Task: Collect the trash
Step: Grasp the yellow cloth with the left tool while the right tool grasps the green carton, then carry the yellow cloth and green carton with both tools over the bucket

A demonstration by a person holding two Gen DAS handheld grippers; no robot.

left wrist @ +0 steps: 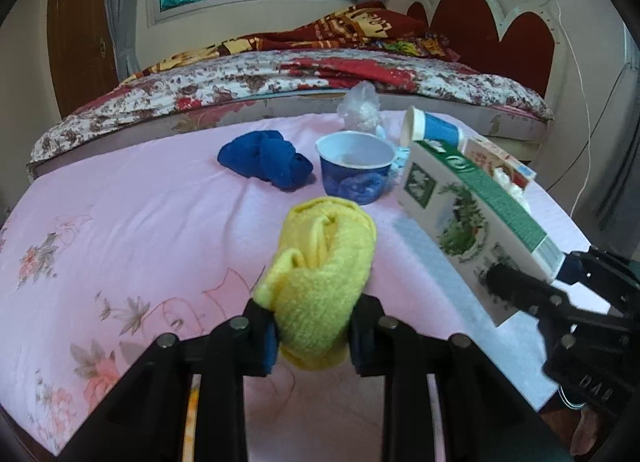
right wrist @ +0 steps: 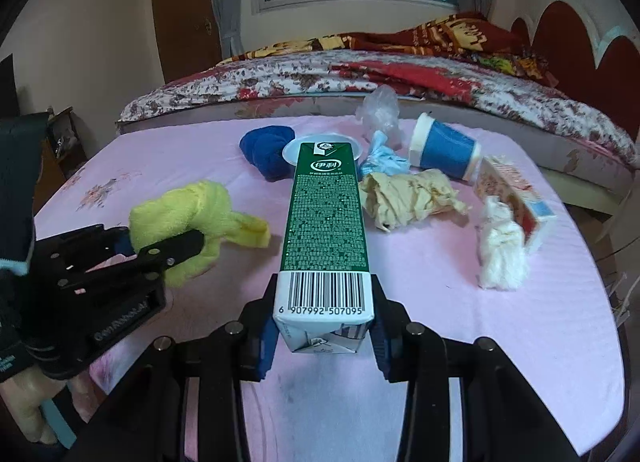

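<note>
Now, through the left wrist view, my left gripper (left wrist: pixel 312 326) is clamped on the yellow cloth (left wrist: pixel 320 282) at lower centre, with the bowl (left wrist: pixel 354 166) and blue cloth (left wrist: pixel 266 158) beyond it. Through the right wrist view, my right gripper (right wrist: pixel 322 336) pinches the carton (right wrist: pixel 326 230) by its barcode end; I should keep it level and lift straight. Open table (right wrist: pixel 460 342) lies lower right, while the cup (right wrist: pixel 444 150), paper wad (right wrist: pixel 408 198) and tissue (right wrist: pixel 502 254) crowd the upper right.

Both wrist cams low, close over pink table (left wrist: pixel 120 198), facing 12 o'clock toward bed (right wrist: pixel 304 78). Shared: tabletop clutter; each sees the other gripper.
</note>
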